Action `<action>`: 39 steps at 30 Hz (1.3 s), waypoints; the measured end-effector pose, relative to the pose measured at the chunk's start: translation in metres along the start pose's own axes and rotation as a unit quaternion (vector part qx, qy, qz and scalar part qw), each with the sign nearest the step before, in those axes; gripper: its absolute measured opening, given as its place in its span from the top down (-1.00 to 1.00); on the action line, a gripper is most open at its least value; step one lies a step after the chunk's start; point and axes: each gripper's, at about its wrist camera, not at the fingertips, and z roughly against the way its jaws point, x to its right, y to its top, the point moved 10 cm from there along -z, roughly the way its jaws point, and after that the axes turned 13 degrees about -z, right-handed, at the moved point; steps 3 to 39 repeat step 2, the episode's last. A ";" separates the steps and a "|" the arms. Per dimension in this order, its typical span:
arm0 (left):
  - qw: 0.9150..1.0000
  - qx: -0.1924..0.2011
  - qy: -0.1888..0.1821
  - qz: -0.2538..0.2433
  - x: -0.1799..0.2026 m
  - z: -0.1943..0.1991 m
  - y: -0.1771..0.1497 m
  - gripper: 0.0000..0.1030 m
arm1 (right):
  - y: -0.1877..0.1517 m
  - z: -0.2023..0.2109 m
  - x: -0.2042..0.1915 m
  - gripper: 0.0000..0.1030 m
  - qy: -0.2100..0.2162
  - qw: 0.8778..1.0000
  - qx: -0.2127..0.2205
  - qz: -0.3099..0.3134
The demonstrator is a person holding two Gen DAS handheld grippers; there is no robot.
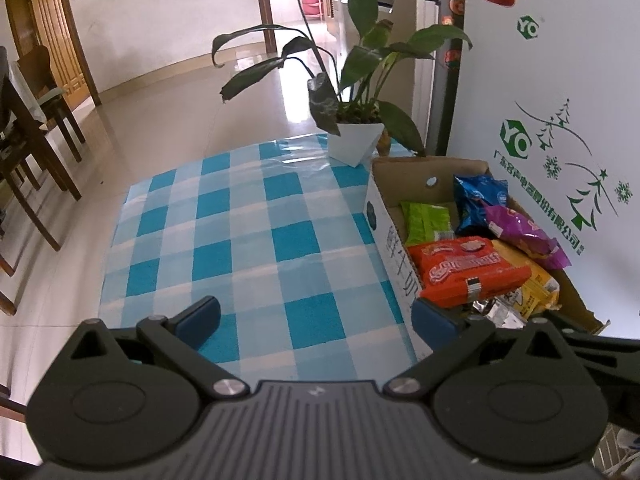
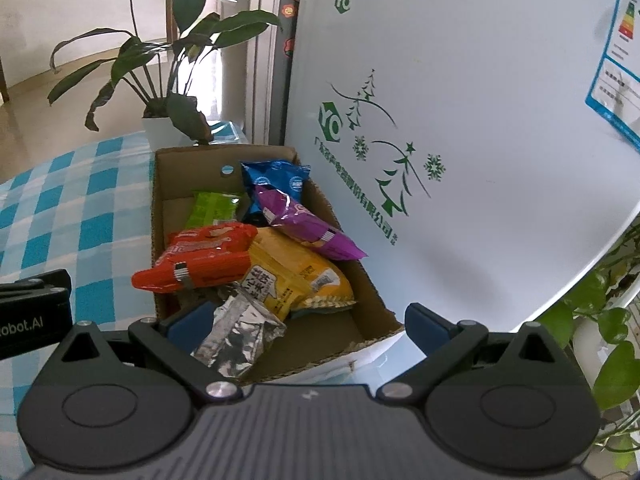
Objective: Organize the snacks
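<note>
Holding both my tongs wide open, I grip nothing. My left tongs [image 1: 316,322] hang over the blue checked cloth [image 1: 256,240], which has no snacks on it, so I judge the tidying is nearly done. My right tongs [image 2: 308,322] sit at the near end of the cardboard box [image 2: 160,208], with one finger down beside the silver packet [image 2: 236,336]. All the snacks lie piled in the box: the orange pack [image 2: 204,260] on top, the yellow bag [image 2: 296,276], the purple bag [image 2: 304,224], the blue bag [image 2: 276,180] and the green pack [image 2: 212,208]. The box stands against the white fridge [image 2: 480,100], near the potted plant [image 2: 168,120].
</note>
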 end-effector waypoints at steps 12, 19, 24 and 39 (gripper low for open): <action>1.000 0.001 0.002 0.001 -0.004 0.001 -0.001 -0.96 | 0.000 0.000 -0.005 -1.00 0.006 1.000 -0.002 0.001; 1.000 0.001 0.002 0.001 -0.004 0.001 -0.001 -0.96 | 0.000 0.000 -0.005 -1.00 0.006 1.000 -0.002 0.001; 1.000 0.001 0.002 0.001 -0.004 0.001 -0.001 -0.96 | 0.000 0.000 -0.005 -1.00 0.006 1.000 -0.002 0.001; 1.000 0.001 0.002 0.001 -0.004 0.001 -0.001 -0.96 | 0.000 0.000 -0.005 -1.00 0.006 1.000 -0.002 0.001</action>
